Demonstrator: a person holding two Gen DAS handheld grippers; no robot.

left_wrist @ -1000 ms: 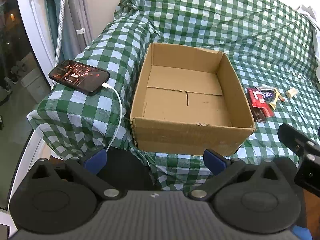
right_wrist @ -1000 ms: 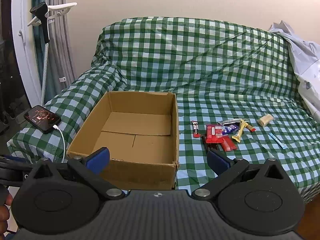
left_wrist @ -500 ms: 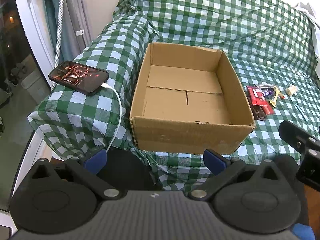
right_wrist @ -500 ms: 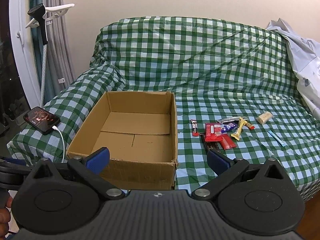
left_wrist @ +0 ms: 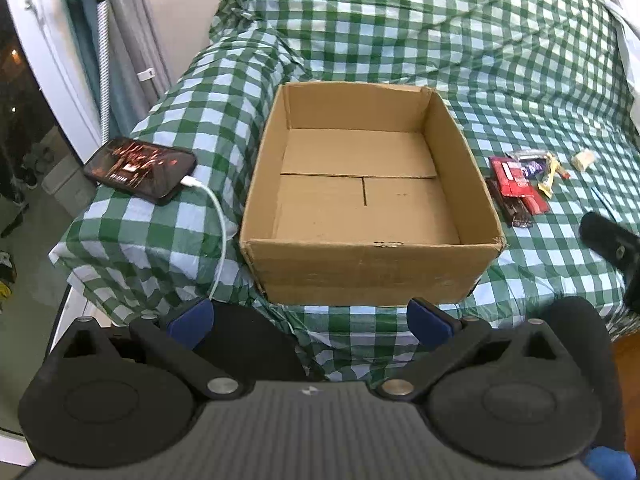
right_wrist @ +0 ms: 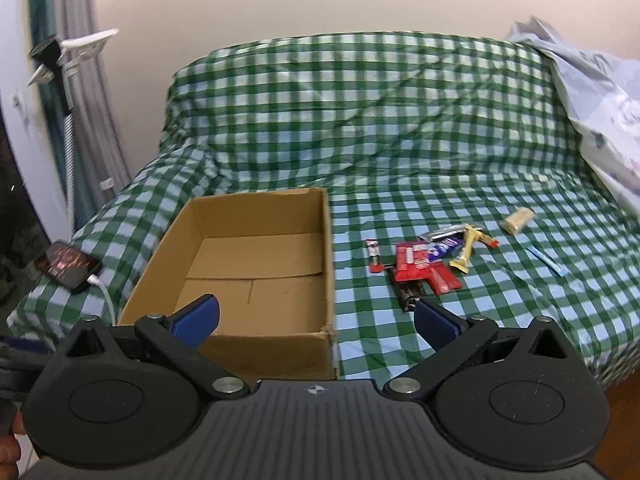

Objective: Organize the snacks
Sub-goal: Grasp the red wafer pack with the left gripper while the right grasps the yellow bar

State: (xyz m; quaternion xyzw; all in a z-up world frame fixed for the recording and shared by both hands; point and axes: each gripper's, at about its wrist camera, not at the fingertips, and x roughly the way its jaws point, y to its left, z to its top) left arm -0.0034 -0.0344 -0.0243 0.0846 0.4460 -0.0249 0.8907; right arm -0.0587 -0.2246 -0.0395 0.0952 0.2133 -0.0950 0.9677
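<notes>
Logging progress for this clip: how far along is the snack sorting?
Nothing done: the brown cardboard box is empty. Nothing in hand: the left gripper and right gripper have open, empty jaws. Left to do: the cluster of wrapped snack bars and the pale wrapped snack lie on the green checked cover.

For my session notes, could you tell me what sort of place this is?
Probably a home living room or bedroom: a sofa under a green checked cover, curtains by a window, and a phone charging on the armrest.

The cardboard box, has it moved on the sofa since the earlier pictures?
No. The cardboard box keeps its place beside the phone and the snacks; only the cameras shifted.
</notes>
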